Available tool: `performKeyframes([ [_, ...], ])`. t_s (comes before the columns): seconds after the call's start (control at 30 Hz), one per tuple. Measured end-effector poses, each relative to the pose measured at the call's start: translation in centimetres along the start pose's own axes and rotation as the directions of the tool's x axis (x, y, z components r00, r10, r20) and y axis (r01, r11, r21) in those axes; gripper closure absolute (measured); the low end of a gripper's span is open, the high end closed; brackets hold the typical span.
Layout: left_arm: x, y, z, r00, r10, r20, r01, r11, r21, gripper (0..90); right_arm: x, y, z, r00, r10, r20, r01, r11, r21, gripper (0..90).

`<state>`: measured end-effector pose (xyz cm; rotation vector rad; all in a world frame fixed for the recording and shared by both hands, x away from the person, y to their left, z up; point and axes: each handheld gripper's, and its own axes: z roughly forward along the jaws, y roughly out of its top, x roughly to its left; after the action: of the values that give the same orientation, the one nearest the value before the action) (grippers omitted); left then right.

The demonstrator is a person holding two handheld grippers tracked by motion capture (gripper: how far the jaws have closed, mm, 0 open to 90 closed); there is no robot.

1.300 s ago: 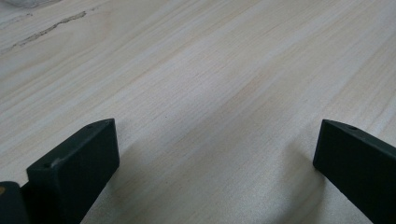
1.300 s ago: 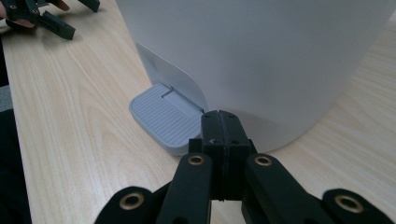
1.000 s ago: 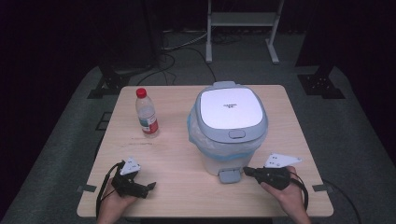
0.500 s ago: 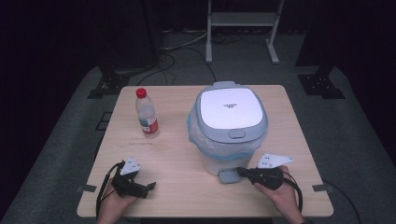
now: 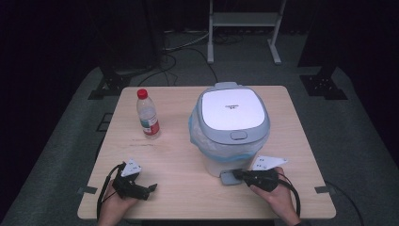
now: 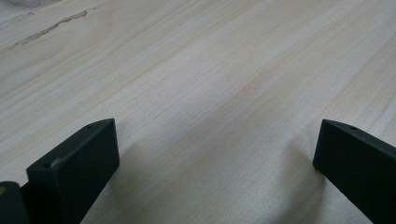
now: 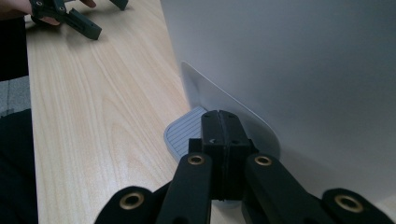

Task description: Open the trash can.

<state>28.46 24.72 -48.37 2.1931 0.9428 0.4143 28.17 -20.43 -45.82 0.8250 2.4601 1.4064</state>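
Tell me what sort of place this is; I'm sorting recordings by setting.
Probably a lab or recording studio, not a home: a lone wooden table stands on grey carpet among dark curtains, with cables and a metal stand behind it. On it are a pedal bin and a water bottle.

We lose the pedal's near end under the right gripper, bin top cropped, lid print unreadable
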Motion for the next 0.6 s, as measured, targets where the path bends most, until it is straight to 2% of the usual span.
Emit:
performKeyframes([
  [0.6,0.0,0.0,0.0,1.0,0.0,0.0,0.0,1.0,0.0,0.0,0.1,0.1,1.3,0.9999,-0.01,-0.004,0.01,1.0,0.029,90.0],
])
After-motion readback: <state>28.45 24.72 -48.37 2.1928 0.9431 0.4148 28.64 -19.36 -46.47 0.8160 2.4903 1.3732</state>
